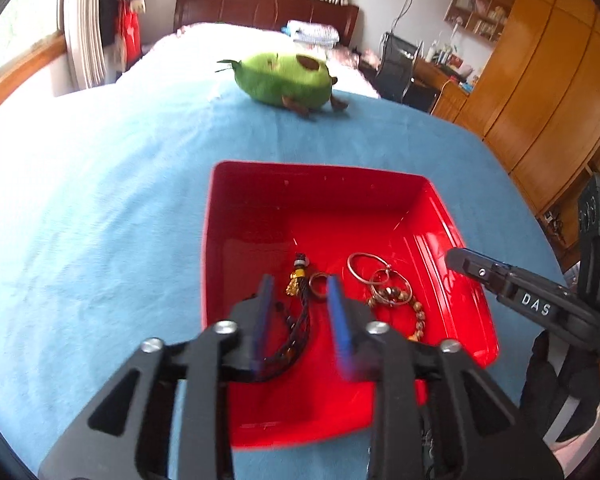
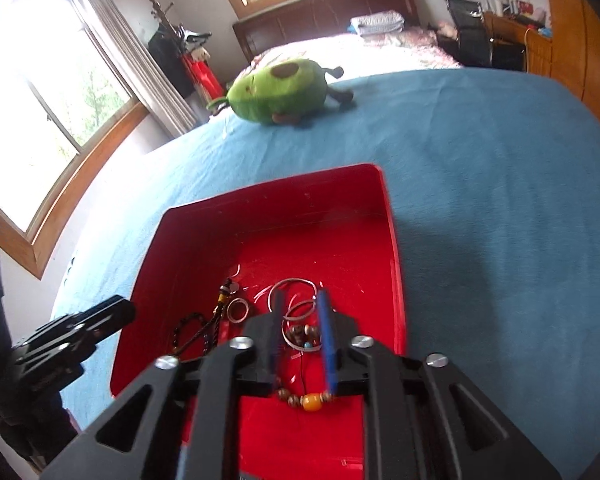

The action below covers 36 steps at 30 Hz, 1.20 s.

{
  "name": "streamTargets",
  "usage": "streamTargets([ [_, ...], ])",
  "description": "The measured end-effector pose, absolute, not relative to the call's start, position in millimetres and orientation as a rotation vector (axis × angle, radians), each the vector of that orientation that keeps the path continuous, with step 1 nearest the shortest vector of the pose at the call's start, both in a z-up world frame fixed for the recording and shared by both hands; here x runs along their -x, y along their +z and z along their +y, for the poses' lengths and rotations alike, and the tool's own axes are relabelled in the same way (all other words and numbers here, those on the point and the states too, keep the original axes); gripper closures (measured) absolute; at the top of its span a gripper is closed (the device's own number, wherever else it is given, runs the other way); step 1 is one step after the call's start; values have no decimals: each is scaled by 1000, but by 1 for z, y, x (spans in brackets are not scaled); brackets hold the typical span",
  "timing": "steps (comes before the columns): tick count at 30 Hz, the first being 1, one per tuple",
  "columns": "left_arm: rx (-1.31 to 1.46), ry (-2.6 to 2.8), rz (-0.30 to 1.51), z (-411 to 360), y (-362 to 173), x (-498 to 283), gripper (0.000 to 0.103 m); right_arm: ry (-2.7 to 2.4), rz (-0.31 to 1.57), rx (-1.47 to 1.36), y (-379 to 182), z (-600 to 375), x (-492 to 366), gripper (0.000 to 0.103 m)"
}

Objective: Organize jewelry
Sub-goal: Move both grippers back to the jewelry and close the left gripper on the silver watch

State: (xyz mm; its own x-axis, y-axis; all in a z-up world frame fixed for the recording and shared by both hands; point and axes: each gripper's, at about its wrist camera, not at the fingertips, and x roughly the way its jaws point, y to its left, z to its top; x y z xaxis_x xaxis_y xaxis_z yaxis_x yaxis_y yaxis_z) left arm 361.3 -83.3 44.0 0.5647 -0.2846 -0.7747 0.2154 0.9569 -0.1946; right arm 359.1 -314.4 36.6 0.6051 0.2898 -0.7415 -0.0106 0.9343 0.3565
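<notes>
A red tray (image 1: 256, 208) (image 2: 204, 240) sits on the blue bedspread and holds jewelry. In it lie a dark braided cord with a gold tassel (image 1: 300, 280) (image 2: 220, 304), a small ring (image 1: 319, 285) (image 2: 237, 310), thin silver hoops (image 1: 366, 266) (image 2: 296, 288) and a brown bead bracelet (image 1: 418, 312) (image 2: 310, 400). My left gripper (image 1: 300, 286) is open and empty above the cord and ring. My right gripper (image 2: 300, 300) is open and empty above the hoops and bracelet; it also shows in the left wrist view (image 1: 456, 258).
A green avocado plush toy (image 1: 284, 78) (image 2: 280, 90) lies farther up the blue bedspread (image 1: 100, 200) (image 2: 500, 200). Wooden wardrobes (image 1: 540, 80) and a desk with a chair (image 1: 396, 68) stand to the right. Windows (image 2: 40, 100) are on the left.
</notes>
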Motion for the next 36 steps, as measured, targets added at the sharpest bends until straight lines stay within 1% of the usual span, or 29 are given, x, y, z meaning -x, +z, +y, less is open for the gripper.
streamTargets([
  [1,75,-284,907,-81,49,-352,63,174,903,-330,39,-315,-353,79],
  [2,73,-280,899,-79,50,-346,59,171,897,-327,42,-315,-346,79],
  [3,73,-276,891,-77,52,-338,54,167,892,-325,44,-316,-341,77],
  [5,70,-270,885,-72,53,-326,50,162,879,-320,48,-317,-325,72],
  [7,58,-263,887,-67,51,-310,45,153,871,-310,49,-316,-311,60],
  [8,55,-260,886,-66,51,-304,43,151,865,-301,50,-315,-304,57],
  [10,45,-247,880,-60,49,-289,36,150,857,-291,51,-313,-293,51],
  [11,41,-239,876,-58,49,-282,35,156,854,-290,52,-312,-286,49],
  [13,31,-228,871,-53,46,-267,33,179,846,-293,52,-312,-271,39],
  [14,26,-234,867,-50,45,-259,33,200,832,-299,50,-312,-260,37],
  [16,24,-244,847,-43,42,-242,27,216,807,-316,44,-316,-244,28],
  [18,18,-232,838,-37,36,-230,25,209,810,-328,35,-320,-232,27],
  [26,-25,-253,910,-29,-2,-185,25,155,854,-331,-3,-321,-187,27],
  [28,-33,-266,925,-28,-10,-174,25,152,867,-335,-10,-319,-182,25],
  [36,-78,-311,957,-38,-34,-145,25,179,921,-367,-31,-311,-160,25],
])
